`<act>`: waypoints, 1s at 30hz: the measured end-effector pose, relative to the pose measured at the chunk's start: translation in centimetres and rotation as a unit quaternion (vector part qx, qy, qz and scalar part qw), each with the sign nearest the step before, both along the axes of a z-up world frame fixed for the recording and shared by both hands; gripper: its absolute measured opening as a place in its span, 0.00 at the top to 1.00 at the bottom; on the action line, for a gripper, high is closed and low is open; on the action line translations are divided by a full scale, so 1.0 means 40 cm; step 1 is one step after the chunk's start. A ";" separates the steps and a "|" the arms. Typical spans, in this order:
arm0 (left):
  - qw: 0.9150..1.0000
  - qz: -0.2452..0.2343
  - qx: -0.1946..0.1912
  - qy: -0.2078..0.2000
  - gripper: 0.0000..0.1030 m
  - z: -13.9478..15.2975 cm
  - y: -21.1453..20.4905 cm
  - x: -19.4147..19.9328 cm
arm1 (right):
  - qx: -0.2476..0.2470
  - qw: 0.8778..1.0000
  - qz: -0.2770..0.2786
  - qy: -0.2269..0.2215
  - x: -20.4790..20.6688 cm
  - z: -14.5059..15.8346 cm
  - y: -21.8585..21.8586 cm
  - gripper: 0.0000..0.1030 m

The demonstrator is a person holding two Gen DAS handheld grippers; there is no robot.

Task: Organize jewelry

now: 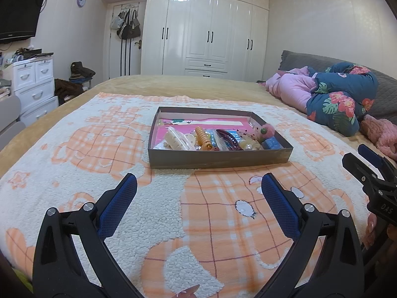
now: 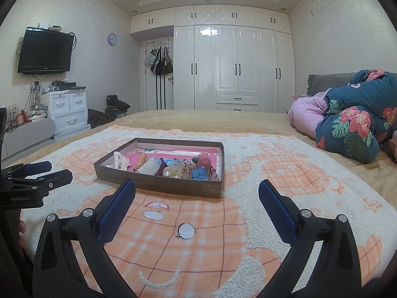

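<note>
A shallow grey-brown box [image 1: 218, 160] with a pink floor lies on the fleece blanket; it also shows in the right wrist view [image 2: 158, 183]. Inside lie a white claw clip [image 1: 177, 140], an orange spiral hair tie [image 1: 203, 137], a dark red comb clip [image 1: 229, 140], a blue block [image 1: 271, 144], pearl beads and a pink pompom. My left gripper [image 1: 198, 181] is open and empty, just short of the box's near wall. My right gripper [image 2: 197, 188] is open and empty, near the box's near right corner.
The orange-and-white blanket [image 1: 124, 211] covers a tan bed. Folded pink and floral quilts [image 1: 335, 96] lie at the right. White wardrobes [image 1: 211, 34] stand behind the bed, a drawer unit [image 1: 34, 84] and wall TV [image 2: 44, 51] at the left.
</note>
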State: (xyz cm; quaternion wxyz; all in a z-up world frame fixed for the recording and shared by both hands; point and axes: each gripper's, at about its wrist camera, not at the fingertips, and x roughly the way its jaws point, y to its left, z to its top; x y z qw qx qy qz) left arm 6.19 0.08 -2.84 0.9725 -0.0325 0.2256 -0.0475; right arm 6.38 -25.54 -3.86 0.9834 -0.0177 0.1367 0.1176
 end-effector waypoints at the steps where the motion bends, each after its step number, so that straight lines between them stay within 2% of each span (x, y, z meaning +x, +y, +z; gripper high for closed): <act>1: 1.000 0.000 0.000 0.000 0.11 0.001 -0.004 0.000 | 0.000 1.000 0.000 0.000 0.000 0.001 0.000 0.06; 24: 1.000 0.019 0.000 0.003 0.11 0.001 0.024 -0.001 | 0.002 1.000 -0.016 0.008 0.013 -0.008 -0.009 0.06; 30: 0.999 0.043 -0.007 0.015 0.11 0.007 0.069 0.031 | 0.031 0.997 -0.046 0.050 0.070 -0.016 -0.048 0.06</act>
